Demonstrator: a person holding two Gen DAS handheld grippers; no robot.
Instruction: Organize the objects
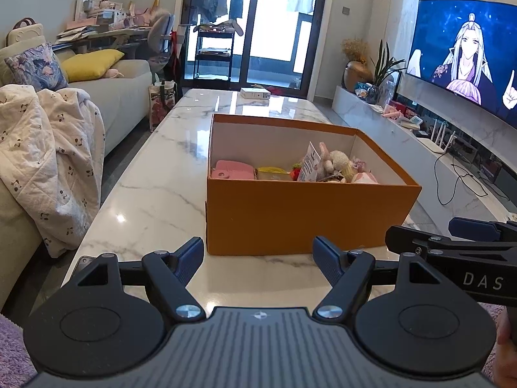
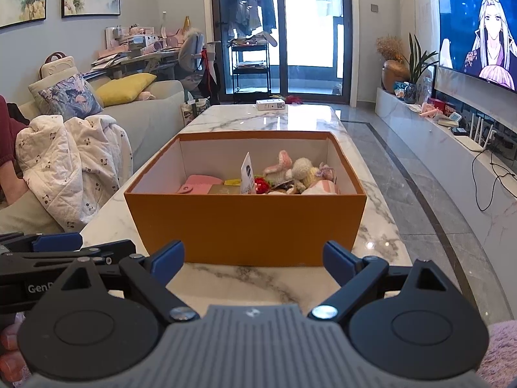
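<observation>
An orange cardboard box (image 1: 303, 220) (image 2: 245, 226) stands open on the marble table (image 1: 155, 194) (image 2: 290, 119). Inside lie a pink pouch (image 1: 231, 169) (image 2: 200, 185), a yellow packet (image 1: 273, 173), a red strawberry toy (image 2: 261, 185), a white card (image 2: 247, 174) and knitted plush toys (image 1: 336, 161) (image 2: 300, 169). My left gripper (image 1: 258, 258) hovers open just in front of the box's near wall, nothing between its fingers. My right gripper (image 2: 253, 260) is likewise open and empty before the box. Each gripper shows at the other view's edge.
A sofa (image 1: 122, 90) with a patterned blanket (image 1: 51, 165) and cushions runs along the table's left side. A small white box (image 1: 255, 93) (image 2: 270, 104) sits at the table's far end. On the right are a TV (image 1: 468, 55) and a low marble console (image 1: 420, 148).
</observation>
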